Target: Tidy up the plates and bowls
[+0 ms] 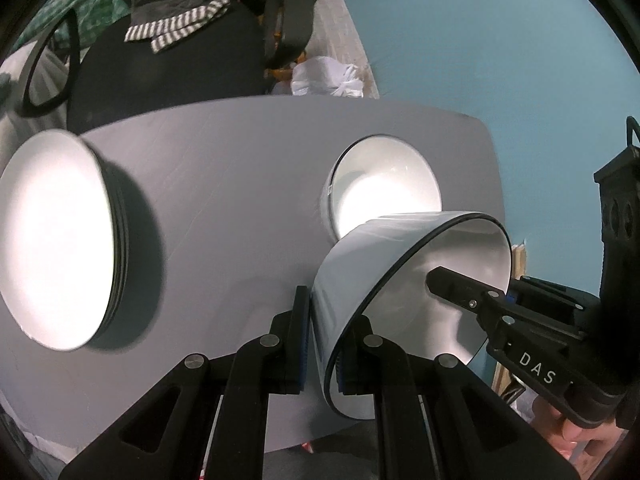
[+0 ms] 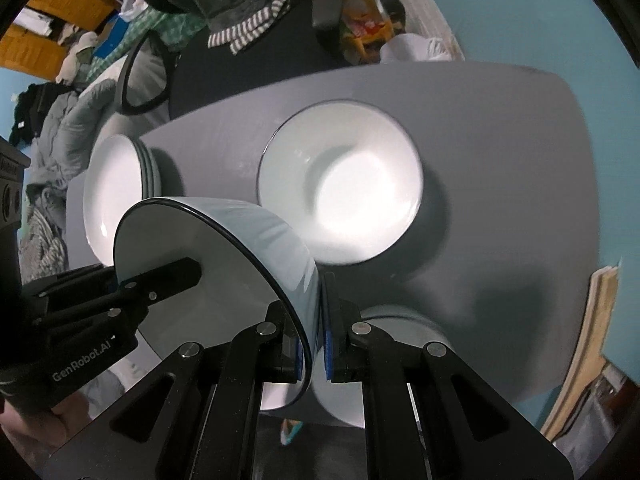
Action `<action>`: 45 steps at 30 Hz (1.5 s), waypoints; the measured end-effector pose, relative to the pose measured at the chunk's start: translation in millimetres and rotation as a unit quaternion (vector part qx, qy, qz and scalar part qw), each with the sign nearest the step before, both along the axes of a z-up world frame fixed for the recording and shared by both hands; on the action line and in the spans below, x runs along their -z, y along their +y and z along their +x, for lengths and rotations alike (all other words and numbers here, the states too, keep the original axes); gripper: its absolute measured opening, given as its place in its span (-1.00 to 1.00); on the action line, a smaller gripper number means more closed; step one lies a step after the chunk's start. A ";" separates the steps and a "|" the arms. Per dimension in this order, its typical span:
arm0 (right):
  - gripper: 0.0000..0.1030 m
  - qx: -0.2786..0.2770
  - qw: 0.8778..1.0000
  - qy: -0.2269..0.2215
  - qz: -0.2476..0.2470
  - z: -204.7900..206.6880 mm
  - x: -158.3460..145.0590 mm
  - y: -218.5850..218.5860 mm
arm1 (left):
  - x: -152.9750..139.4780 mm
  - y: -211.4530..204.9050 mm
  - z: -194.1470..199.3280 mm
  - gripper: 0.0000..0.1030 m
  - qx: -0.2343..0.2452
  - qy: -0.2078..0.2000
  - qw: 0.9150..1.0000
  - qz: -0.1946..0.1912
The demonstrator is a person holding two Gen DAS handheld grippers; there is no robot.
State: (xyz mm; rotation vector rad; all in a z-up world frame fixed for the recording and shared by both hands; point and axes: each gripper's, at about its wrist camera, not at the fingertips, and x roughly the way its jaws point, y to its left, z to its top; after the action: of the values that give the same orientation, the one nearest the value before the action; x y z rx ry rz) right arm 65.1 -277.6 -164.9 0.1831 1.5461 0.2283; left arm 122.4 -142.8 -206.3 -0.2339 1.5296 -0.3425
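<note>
Both tongs grip one white bowl by its dark-edged rim, on opposite sides. We record the left tongs clenched on the rim, one finger against the outer wall and the other inside; the right tongs are clenched on the rim likewise. Each view also shows the other tool reaching into the bowl's interior. The bowl is held tilted, lifted off the grey desk, at its near edge.

Beyond it, we note a second white bowl standing upright on the desk, near the held one. Well apart, toward the desk's left side, sits a stack of white plates with dark rims. In the right wrist view a further white dish lies below the right tongs, partly hidden. Behind the desk are a black chair with striped cloth draped on it, and a blue wall.
</note>
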 end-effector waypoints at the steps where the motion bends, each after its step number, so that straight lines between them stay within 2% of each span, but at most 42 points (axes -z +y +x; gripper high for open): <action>1: -0.85 0.001 1.000 -0.001 -0.001 2.4 0.1 0.3 | -1.5 -1.3 4.7 -0.81 0.003 -0.003 1.000 0.003; 6: -0.85 0.011 1.000 -0.005 -0.002 16.3 0.1 -9.0 | -3.4 -5.8 21.1 -0.81 0.017 -0.012 1.000 0.015; 14: -0.85 0.016 1.000 0.002 -0.008 31.6 3.7 -35.7 | 15.4 -26.1 41.8 -0.81 0.031 -0.007 0.999 0.037; 31: -0.85 0.014 0.999 0.028 -0.006 46.4 25.2 -46.0 | 31.2 -40.4 52.2 -0.81 0.060 0.016 0.995 0.075; 35: -0.84 0.019 0.999 0.040 0.007 47.7 26.7 -49.7 | 32.4 -38.8 57.2 -0.81 0.055 0.024 0.996 0.072; 45: -0.64 0.040 0.995 0.075 0.043 51.8 26.6 -59.1 | 30.2 -43.2 59.7 -0.76 0.060 0.036 0.994 0.090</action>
State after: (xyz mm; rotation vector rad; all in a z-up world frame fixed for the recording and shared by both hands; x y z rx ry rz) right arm 117.0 -336.6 -191.4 0.3374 1.6747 0.2220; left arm 182.1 -186.0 -236.6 -0.0136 1.6400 -0.2906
